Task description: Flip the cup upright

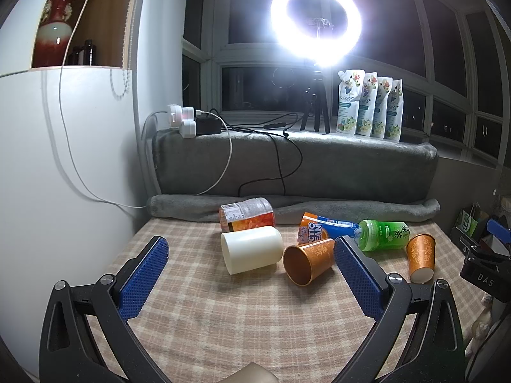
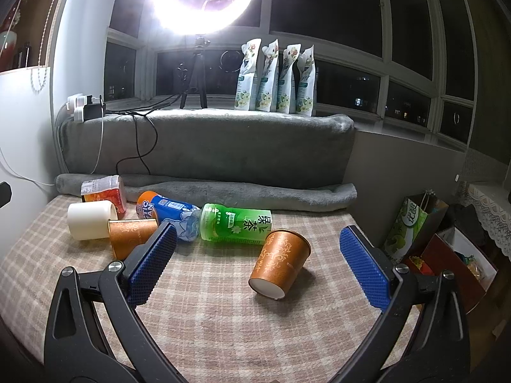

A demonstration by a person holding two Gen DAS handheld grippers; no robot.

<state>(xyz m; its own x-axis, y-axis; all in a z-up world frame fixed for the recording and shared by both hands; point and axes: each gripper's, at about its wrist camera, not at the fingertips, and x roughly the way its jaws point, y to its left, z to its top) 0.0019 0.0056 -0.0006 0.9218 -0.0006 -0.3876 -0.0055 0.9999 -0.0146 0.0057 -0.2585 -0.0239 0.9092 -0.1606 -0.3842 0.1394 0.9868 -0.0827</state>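
Note:
Three cups lie on their sides on the checked cloth (image 1: 198, 312). A white cup (image 1: 252, 249) and an orange cup (image 1: 308, 260) with its mouth toward me lie between my open left gripper's (image 1: 252, 249) blue pads. A second orange cup (image 1: 421, 257) lies further right. In the right wrist view this cup (image 2: 279, 263) lies with its white base toward me, between the pads of my open right gripper (image 2: 258, 242). The white cup (image 2: 91, 220) and the other orange cup (image 2: 131, 236) show at left. Both grippers are empty.
An orange-label bottle (image 1: 247, 215), a blue bottle (image 1: 329, 228) and a green tea bottle (image 2: 236, 225) lie among the cups. A rolled grey blanket (image 2: 223, 193) borders the far edge. Ring light (image 1: 316, 24), pouches (image 1: 370, 107) and cables sit on the sill. Bags (image 2: 412, 226) stand at right.

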